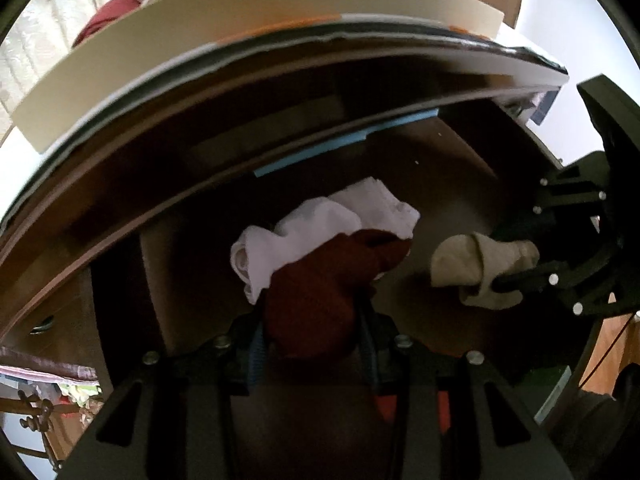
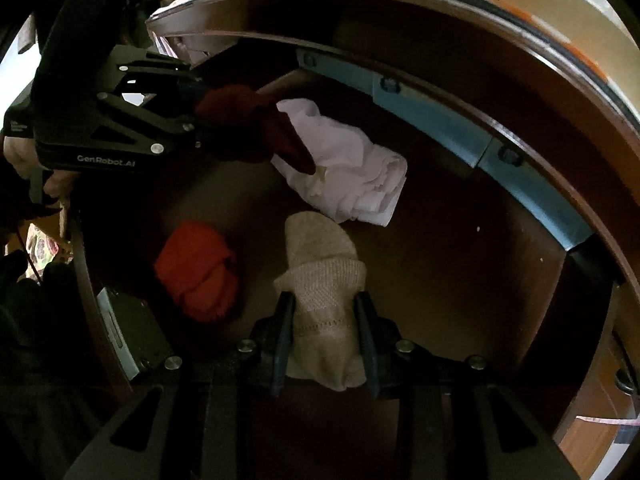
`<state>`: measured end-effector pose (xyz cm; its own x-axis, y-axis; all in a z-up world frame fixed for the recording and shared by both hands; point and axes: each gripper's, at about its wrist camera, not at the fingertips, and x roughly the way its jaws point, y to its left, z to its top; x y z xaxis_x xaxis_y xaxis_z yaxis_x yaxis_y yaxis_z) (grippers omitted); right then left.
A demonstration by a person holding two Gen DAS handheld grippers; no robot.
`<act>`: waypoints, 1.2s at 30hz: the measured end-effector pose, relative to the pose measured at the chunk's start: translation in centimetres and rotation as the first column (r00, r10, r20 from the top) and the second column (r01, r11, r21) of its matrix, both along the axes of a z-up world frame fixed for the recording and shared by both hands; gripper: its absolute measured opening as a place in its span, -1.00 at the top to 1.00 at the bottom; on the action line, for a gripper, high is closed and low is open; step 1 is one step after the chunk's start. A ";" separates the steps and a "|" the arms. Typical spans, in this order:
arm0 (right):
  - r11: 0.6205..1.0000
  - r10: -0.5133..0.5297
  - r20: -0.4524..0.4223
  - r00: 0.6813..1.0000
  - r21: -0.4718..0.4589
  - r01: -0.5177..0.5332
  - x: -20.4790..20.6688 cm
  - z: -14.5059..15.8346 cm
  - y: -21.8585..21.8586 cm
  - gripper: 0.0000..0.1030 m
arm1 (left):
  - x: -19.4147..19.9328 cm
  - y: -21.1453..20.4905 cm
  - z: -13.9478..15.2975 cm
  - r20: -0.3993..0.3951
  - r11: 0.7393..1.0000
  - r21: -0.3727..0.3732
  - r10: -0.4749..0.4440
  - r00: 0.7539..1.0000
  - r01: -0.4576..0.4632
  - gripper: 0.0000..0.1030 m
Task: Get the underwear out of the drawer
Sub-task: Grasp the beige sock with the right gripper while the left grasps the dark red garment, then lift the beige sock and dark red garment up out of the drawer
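Note:
Both grippers reach into an open brown drawer (image 2: 460, 280). My left gripper (image 1: 312, 320) is shut on a dark red garment (image 1: 320, 280), which overlaps a crumpled white garment (image 1: 304, 232). My right gripper (image 2: 324, 320) is shut on a beige knitted garment (image 2: 320, 280). That beige garment (image 1: 476, 268) and the right gripper (image 1: 516, 276) also show at the right of the left wrist view. The left gripper (image 2: 200, 128), the dark red garment (image 2: 248, 124) and the white garment (image 2: 348, 164) show in the right wrist view. An orange-red garment (image 2: 196, 272) lies on the drawer floor, left of the beige one.
The drawer's rear wall carries a light blue strip (image 2: 440, 120). The dresser's top edge (image 1: 280, 44) overhangs the drawer. A cream board (image 1: 240, 32) lies on top, with clothes behind it. A brass handle (image 1: 36, 420) shows low at the left.

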<state>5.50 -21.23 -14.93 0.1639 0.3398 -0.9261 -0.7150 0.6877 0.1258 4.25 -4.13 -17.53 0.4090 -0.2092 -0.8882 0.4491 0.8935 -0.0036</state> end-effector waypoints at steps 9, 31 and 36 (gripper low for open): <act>0.999 -0.034 0.030 0.999 0.043 0.032 0.2 0.4 0.0 0.36 | -0.1 -0.1 0.2 0.064 1.000 0.005 0.030 0.997 -0.031 0.27; 0.992 -0.083 0.132 0.988 0.104 0.069 -0.6 2.2 -1.1 0.36 | -1.2 -0.3 1.2 0.183 0.996 0.010 0.091 0.979 -0.094 0.27; 0.991 -0.089 0.164 0.983 0.111 0.071 -1.0 2.5 -1.1 0.36 | -1.8 -0.3 1.7 0.227 0.995 0.006 0.098 0.969 -0.102 0.27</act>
